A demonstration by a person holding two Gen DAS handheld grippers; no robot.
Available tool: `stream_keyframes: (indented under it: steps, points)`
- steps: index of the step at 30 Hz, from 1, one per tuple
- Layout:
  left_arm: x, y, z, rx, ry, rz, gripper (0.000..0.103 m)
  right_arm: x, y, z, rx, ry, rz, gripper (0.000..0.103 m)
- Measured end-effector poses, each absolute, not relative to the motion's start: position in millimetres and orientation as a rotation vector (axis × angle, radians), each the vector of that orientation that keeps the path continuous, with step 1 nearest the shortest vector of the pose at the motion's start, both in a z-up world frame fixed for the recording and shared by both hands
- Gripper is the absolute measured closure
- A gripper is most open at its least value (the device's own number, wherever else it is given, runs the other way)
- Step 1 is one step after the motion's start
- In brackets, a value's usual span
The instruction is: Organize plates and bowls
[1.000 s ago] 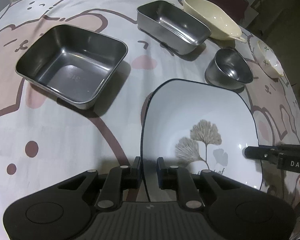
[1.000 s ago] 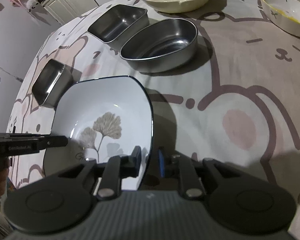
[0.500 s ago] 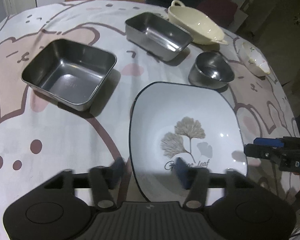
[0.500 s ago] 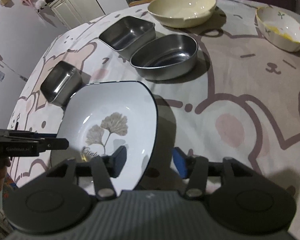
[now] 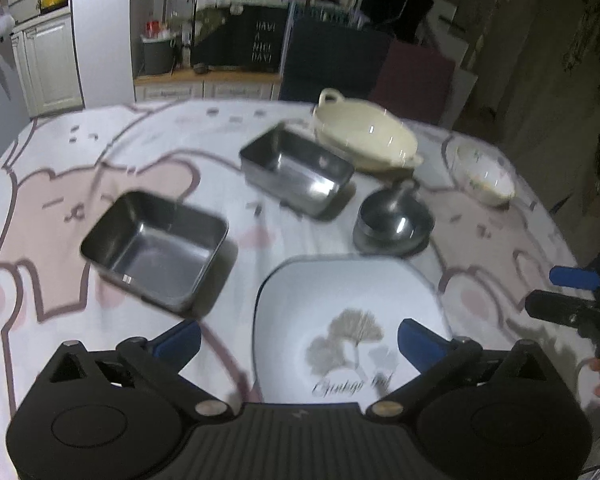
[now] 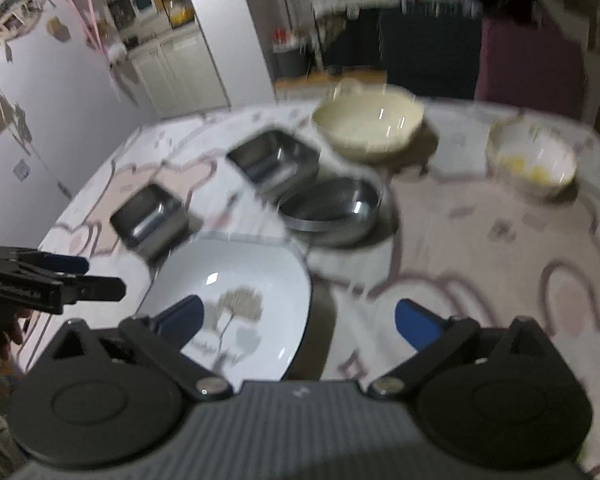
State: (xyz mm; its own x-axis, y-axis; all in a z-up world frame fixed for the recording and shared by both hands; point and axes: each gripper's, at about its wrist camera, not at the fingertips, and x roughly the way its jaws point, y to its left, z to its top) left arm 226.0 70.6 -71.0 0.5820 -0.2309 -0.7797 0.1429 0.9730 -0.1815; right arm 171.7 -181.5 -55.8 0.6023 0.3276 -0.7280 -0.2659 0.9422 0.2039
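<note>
Blue-padded, the left tool [image 5: 298,338] and right tool [image 6: 298,318] are gaping wide, jaws having just been opening, gripping nothing. Below them the white plate [image 5: 352,320] is lying on the counter [image 5: 60,184]. Steel trays and bowls are sitting apart, awaiting stacking.

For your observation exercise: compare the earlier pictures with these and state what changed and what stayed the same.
Both grippers let go: the left gripper and right gripper, each clamped on the leaf-print plate's rim before, have just been opening and lifted away. The plate, metal dishes and bowls stayed where they were.
</note>
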Motion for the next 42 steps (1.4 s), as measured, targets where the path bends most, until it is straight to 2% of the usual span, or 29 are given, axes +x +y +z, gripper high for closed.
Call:
stream_keyframes:
  steps: [8,14,24,33,36,38,39,41,42]
  points:
    - [264.4,47.6,-46.4,-0.113,0.822,-0.228,0.000,203.2,-203.5,-37.3,0.118,0.750,0.267,0.000]
    - [307.5,30.8,-49.7,-0.103,0.782,-0.217,0.000,252.4,-215.8,-40.0,0.204,0.699,0.216,0.000]
    - [367.7,14.0,-77.2,-0.085,0.768,-0.180,0.000,342.3,-239.9,-74.5,0.405,0.674,0.104,0.000]
    - [405.5,4.8,-94.2,-0.101,0.778,-0.183,0.000,400.2,-268.4,-123.9,0.647,0.746,0.037,0.000]
    - [417.5,1.9,-97.5,-0.099,0.764,-0.185,0.000,408.1,-268.5,-134.1,0.728,0.770,0.040,0.010]
    - [425.6,0.4,-98.3,-0.107,0.750,-0.187,0.000,412.3,-265.1,-141.9,0.786,0.783,0.065,0.026]
    - [430.5,-0.2,-98.5,-0.115,0.742,-0.189,0.000,414.4,-263.3,-145.6,0.817,0.793,0.080,0.029]
    - [439.4,-1.3,-98.8,-0.125,0.728,-0.194,0.000,418.5,-259.0,-152.0,0.871,0.821,0.105,0.046]
    - [442.7,-2.1,-99.1,-0.126,0.721,-0.197,0.000,420.4,-256.9,-153.7,0.885,0.832,0.103,0.050]
